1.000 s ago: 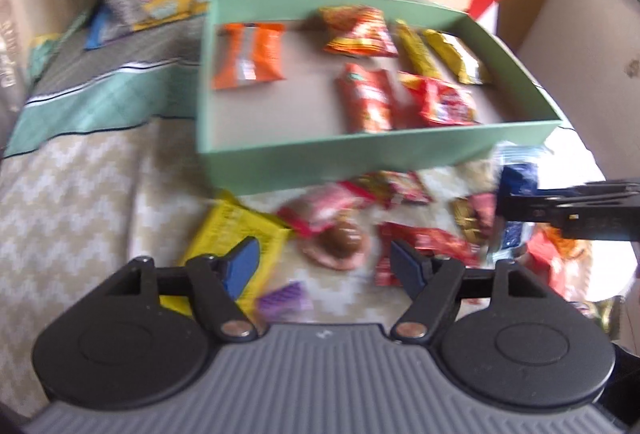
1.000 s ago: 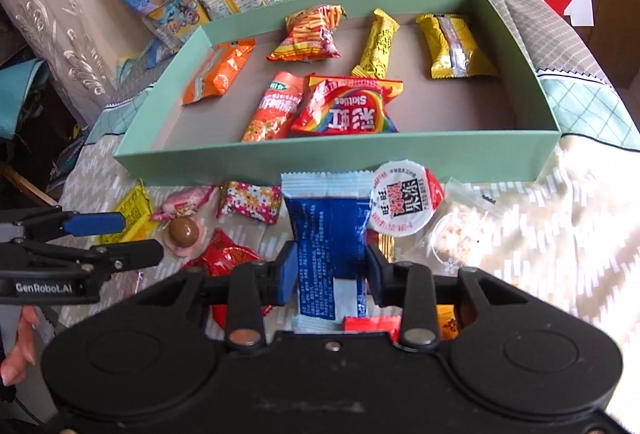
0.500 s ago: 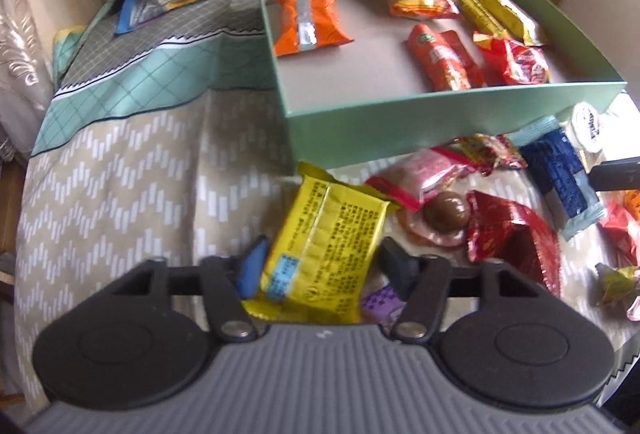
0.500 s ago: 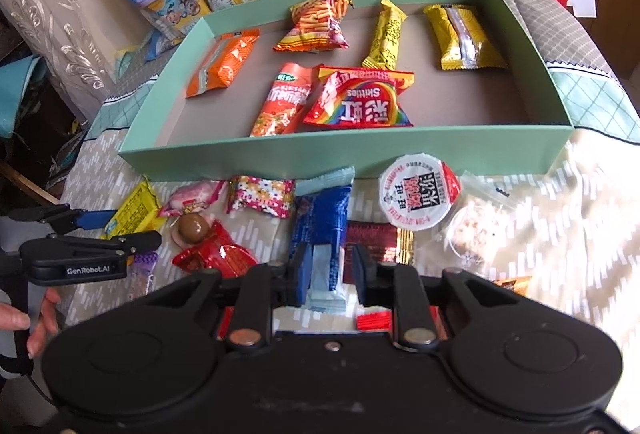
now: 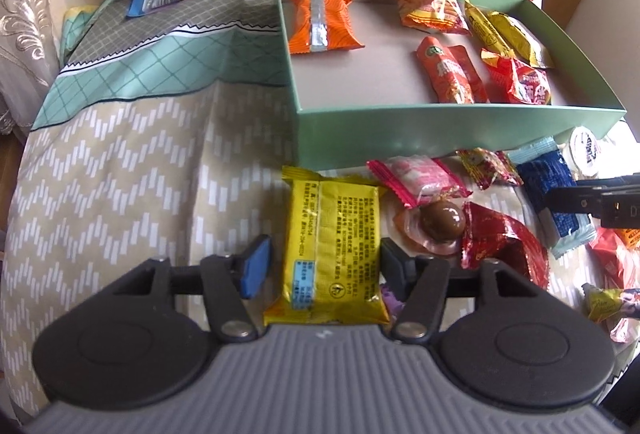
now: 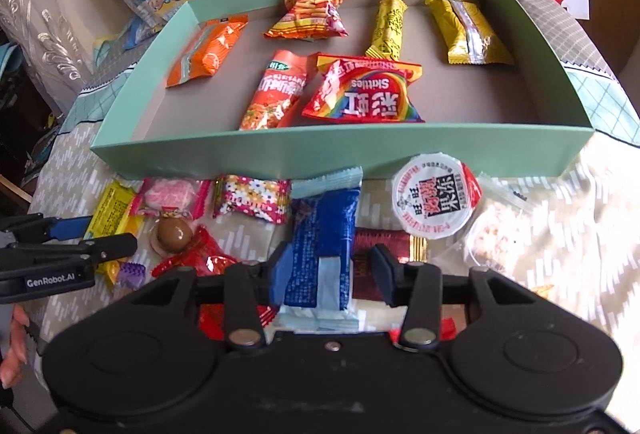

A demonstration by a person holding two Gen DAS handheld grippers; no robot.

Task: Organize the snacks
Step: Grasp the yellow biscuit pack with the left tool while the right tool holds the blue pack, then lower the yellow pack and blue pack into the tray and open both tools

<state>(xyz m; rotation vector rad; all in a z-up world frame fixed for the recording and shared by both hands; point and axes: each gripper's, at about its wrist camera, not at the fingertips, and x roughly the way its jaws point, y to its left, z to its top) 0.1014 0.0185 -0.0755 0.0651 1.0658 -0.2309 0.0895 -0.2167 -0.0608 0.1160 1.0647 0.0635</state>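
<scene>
Jaws on both tools have just been opening, and that is the main change from half a second back. Then the left hand-held gripper (image 5: 320, 266) had its blue pads pinched tight on the yellow snack packet (image 5: 334, 246); now the pads stand apart from the wrapper's edges, with a plain gap on the left side and the right pad just beside or barely at the edge, and the packet lies flat on the patterned bedspread (image 5: 120, 174) between them. The right hand-held gripper (image 6: 330, 274) likewise had squeezed the blue wafer packet (image 6: 322, 242) narrow; now it is about half open, the packet lying between the fingers, the left pad (image 6: 280, 274) close against its side and the right pad clear of it. A second ago the left tool hovered over loose sweets with nothing between its jaws.

Neither packet is lifted. Both lie on the bedspread just in front of the mint green box (image 6: 320, 154), which holds an orange packet (image 6: 208, 50), a Skittles bag (image 6: 368, 94), two yellow bars and two red-orange snack bags. Loose beside the box are a pink sweet (image 5: 416, 176), a chocolate ball (image 5: 442, 220), a red foil wrapper (image 5: 500, 242), a round jelly cup (image 6: 434, 196) and a clear bag of cereal bites (image 6: 496, 234). A person's fingertips (image 6: 14, 350) show at the left edge of the right wrist view.
</scene>
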